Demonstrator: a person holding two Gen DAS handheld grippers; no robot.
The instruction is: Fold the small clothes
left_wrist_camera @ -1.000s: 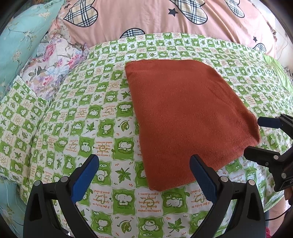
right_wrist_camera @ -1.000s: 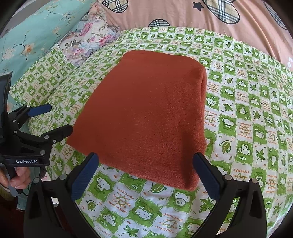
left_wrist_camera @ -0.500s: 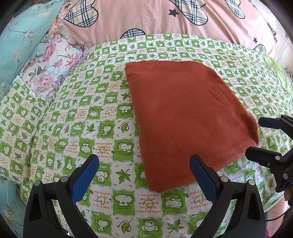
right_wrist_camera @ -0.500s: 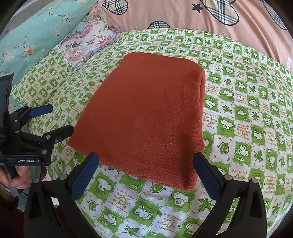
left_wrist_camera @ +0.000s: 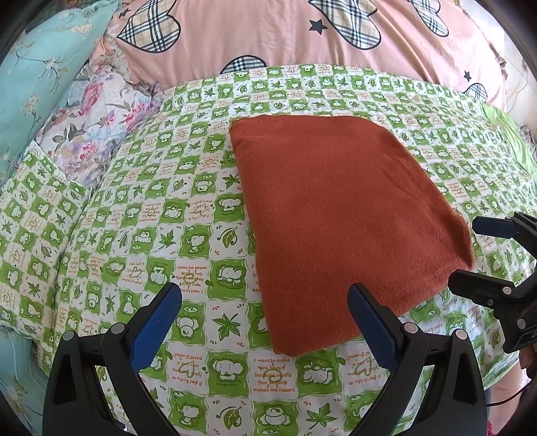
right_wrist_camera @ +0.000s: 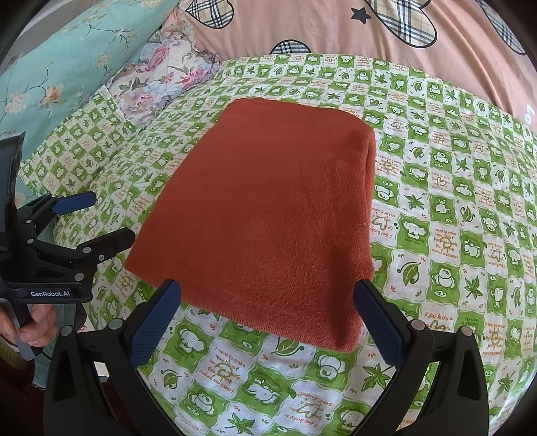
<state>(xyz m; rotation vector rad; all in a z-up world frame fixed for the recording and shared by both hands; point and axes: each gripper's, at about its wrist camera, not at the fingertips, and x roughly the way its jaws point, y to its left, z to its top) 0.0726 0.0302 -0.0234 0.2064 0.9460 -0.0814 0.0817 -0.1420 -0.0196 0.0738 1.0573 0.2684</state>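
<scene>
Ahead of both open tongs: folded cloth (left_wrist_camera: 339, 214), seemingly untouched.

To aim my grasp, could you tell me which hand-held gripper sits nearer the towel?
The right hand-held gripper: its fingertips flank the orange towel's near edge.

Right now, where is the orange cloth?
The orange cloth lies folded flat on the green checked sheet, just ahead of both open grippers, below the pink blanket.

Cloth: your folded cloth (left_wrist_camera: 339, 214) lies flat on the bed (left_wrist_camera: 151, 214).
Pillows: behind it and to your left (left_wrist_camera: 43, 77).
Grippers: left gripper (left_wrist_camera: 265, 322) and right gripper (right_wrist_camera: 265, 322) before its near edge.
</scene>
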